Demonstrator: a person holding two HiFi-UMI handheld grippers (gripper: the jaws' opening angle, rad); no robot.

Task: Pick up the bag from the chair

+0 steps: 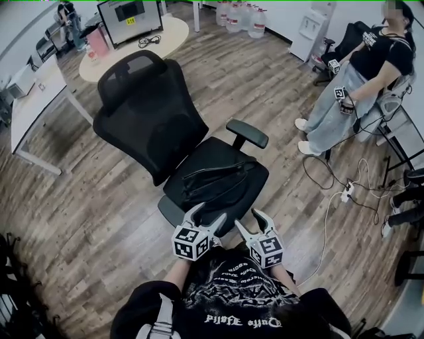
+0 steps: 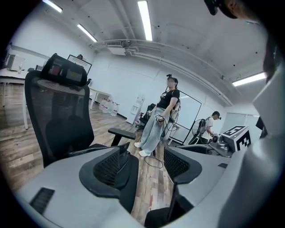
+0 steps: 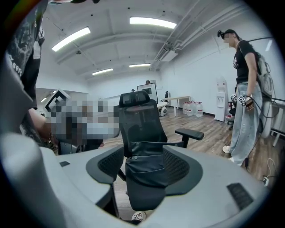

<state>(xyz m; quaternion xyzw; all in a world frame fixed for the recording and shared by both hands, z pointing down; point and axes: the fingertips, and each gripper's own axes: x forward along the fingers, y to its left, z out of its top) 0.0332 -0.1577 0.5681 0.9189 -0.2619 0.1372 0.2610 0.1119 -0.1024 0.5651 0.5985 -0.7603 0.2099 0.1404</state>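
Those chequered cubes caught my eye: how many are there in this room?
4. One cube on the left gripper, one on the right gripper, two held by the person standing at right. Others may be hidden.

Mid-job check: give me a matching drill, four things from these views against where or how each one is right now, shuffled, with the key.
1. bag
2. monitor
3. water bottles
4. left gripper

A. standing on the floor
B. lying on the chair seat
C. open, empty, just short of that seat
D. at the round table, far side

Pairs: 1-B, 2-D, 3-A, 4-C
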